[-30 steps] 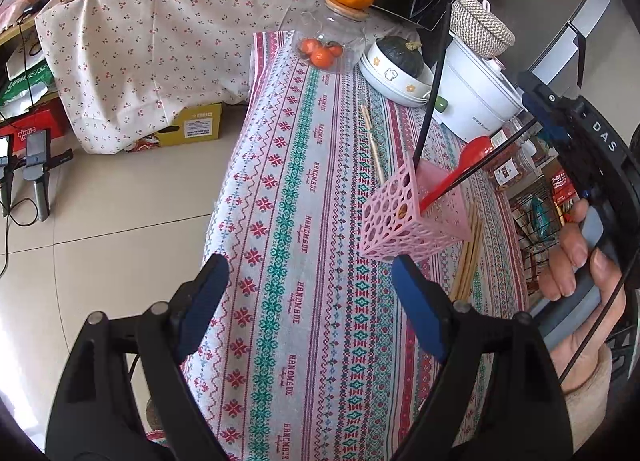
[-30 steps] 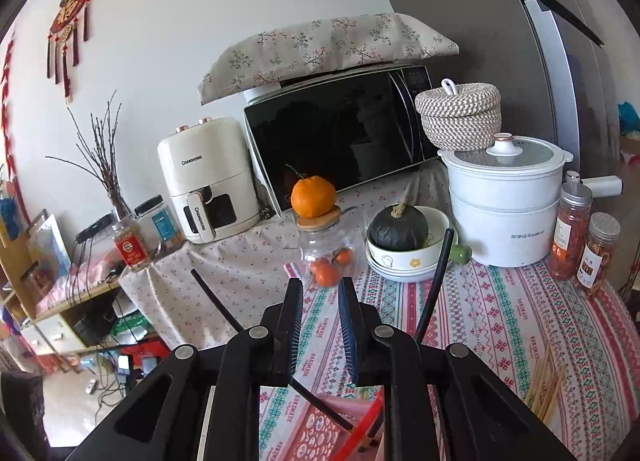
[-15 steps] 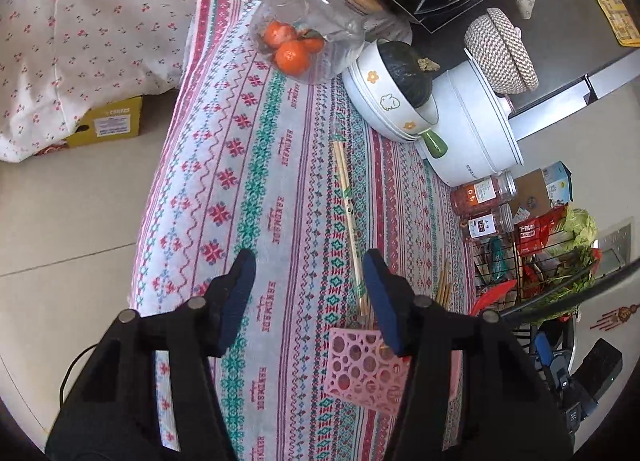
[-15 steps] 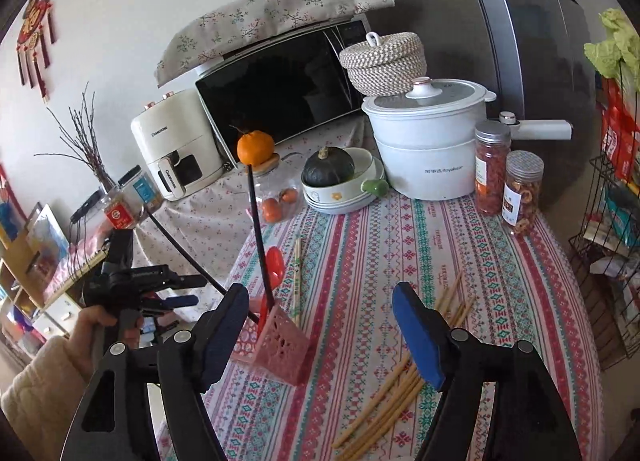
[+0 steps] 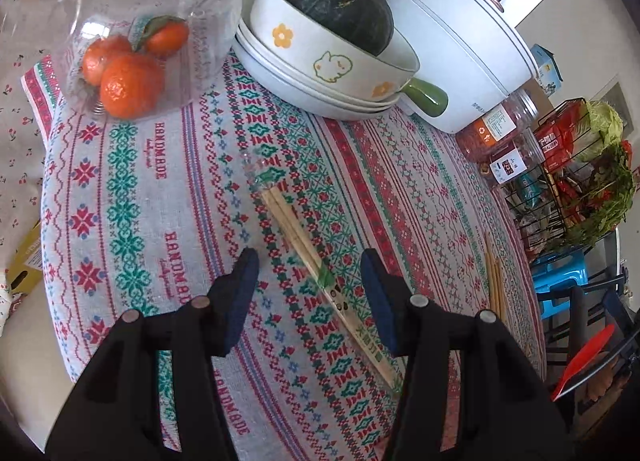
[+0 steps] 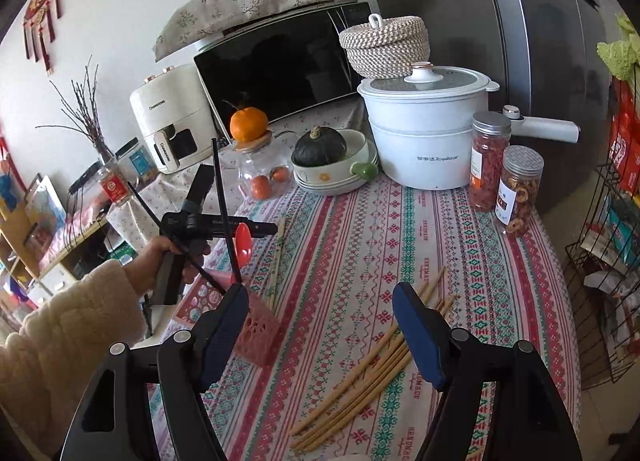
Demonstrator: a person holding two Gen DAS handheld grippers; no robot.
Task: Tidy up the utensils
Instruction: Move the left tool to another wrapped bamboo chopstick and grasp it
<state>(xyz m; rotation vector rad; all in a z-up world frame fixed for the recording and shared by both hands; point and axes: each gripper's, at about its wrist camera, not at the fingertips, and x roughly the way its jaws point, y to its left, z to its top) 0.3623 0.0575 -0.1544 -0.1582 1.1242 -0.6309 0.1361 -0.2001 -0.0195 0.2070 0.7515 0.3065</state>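
Left claw stood part-open w/ nothing gripped, jaws having just narrowed, straddling the wrapped chopsticks lying on the counter betw. its pads; light, stiff, prob. slippery wrapper, so grab mid-length.

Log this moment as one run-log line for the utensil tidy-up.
left gripper: open over wrapped chopsticks | right gripper: open, empty | pink holder: holds red spoon | loose chopsticks: on tablecloth
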